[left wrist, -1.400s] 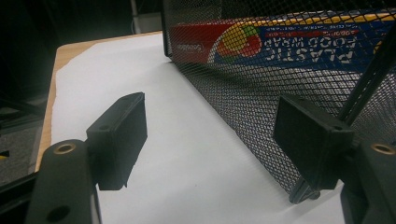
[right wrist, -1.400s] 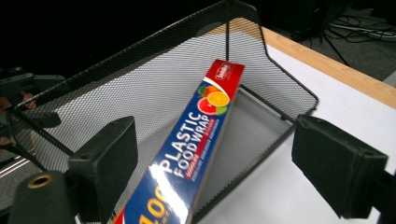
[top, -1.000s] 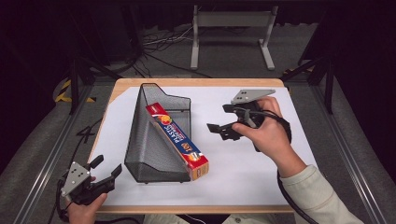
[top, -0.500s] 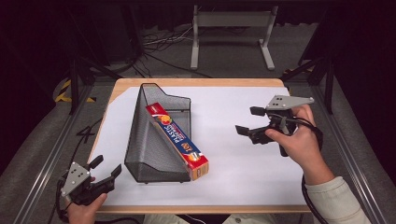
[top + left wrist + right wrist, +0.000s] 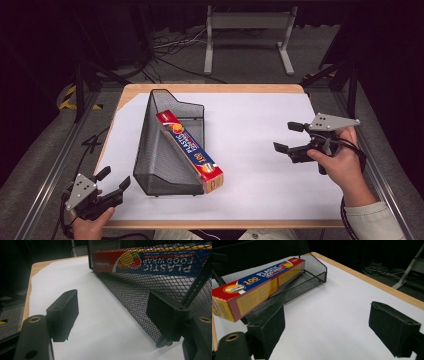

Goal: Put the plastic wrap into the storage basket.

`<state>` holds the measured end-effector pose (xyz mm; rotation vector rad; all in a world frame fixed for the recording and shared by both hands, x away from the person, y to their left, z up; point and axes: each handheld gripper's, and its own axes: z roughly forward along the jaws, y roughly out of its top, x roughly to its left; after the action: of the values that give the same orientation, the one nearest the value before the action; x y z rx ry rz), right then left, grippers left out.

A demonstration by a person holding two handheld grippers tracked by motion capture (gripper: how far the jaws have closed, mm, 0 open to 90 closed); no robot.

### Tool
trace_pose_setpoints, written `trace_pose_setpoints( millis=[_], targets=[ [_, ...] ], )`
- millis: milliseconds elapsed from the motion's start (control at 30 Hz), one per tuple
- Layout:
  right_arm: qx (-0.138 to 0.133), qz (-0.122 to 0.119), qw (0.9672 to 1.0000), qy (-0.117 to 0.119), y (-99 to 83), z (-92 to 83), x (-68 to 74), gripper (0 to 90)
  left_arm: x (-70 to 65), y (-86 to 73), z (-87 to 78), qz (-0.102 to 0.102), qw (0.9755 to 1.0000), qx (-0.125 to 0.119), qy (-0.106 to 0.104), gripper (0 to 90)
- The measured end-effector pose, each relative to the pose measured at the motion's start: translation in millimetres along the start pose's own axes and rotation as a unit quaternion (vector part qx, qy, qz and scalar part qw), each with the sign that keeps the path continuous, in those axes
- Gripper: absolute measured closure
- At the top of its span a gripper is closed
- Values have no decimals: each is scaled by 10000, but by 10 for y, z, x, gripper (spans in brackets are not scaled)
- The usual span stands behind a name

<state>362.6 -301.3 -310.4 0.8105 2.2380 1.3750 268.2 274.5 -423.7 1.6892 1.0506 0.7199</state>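
Cardboard plastic-wrap box [image 5: 190,151] lies in the mesh basket [image 5: 160,155], well apart from right gripper [image 5: 292,137]; jaws wide, empty.

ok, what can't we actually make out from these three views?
- Small print on the plastic wrap box: too small in the high view; blurred by the mesh basket in the left gripper view.
- Box's far end: hidden behind the basket wall in the right gripper view.
- Basket floor under the box: covered by the box in the high view.
- Left gripper, its hand: cut off by the bottom edge of the high view.
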Motion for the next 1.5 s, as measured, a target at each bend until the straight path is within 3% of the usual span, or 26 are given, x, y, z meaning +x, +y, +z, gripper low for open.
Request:
trace_pose_setpoints(
  millis=[100, 200, 400, 567, 633, 800, 1300, 1500],
  targets=[
    [-51, 13, 10000, 18, -54, -2, -6, 146, 1, 0, -3, -1, 10000, 9, 0, 266],
    [-148, 34, 9999, 46, -260, 3, -16, 146, 1, -2, -6, -6, 10000, -7, 6, 266],
    [-142, 62, 9999, 41, -505, 23, -23, 146, -2, -2, -6, -1, 10000, -6, 4, 266],
    [-408, 165, 9990, 32, -754, 42, -39, 147, 0, -2, -8, -4, 10000, -7, 0, 266],
    [-261, 110, 9996, 9, -847, 56, -49, 150, 1, -5, -5, -6, 10000, -4, -10, 266],
    [-183, 111, 9998, 21, -1018, 55, -47, 150, 3, -5, -6, -5, 10000, -19, -22, 266],
    [-52, 237, 9997, 11, -1315, 53, -4, 144, 19, -15, 6, -20, 9998, 23, -180, 265],
    [25, 216, 9998, 0, -1354, 54, 17, 133, 8, -13, 9, -48, 9998, 25, -195, 264]
  ],
)
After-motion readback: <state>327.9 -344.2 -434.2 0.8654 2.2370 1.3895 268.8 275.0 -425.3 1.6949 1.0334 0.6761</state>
